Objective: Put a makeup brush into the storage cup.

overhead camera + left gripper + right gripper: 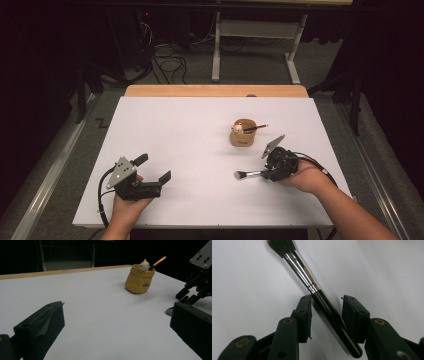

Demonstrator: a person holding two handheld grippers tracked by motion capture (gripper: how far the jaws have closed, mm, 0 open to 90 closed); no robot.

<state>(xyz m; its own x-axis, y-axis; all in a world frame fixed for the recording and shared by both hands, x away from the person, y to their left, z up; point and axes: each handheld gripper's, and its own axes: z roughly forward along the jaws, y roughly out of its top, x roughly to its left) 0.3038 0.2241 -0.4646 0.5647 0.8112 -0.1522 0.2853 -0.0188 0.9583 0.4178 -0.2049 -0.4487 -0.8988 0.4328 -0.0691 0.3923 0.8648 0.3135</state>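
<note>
Right gripper (325, 315) straddling makeup brush (319, 300), jaws part-closed around black handle; handle lying diagonally in gap, touching jaws at opposite ends, firm pinch unclear. Brush lying flat on white table (190, 130), bristles pointing toward table centre. Left gripper (152, 167) resting near left edge, jaws spread wide, holding nothing. Tan pouch-shaped holder (243, 134) standing just beyond brush, another brush (256, 128) sticking out.
</note>
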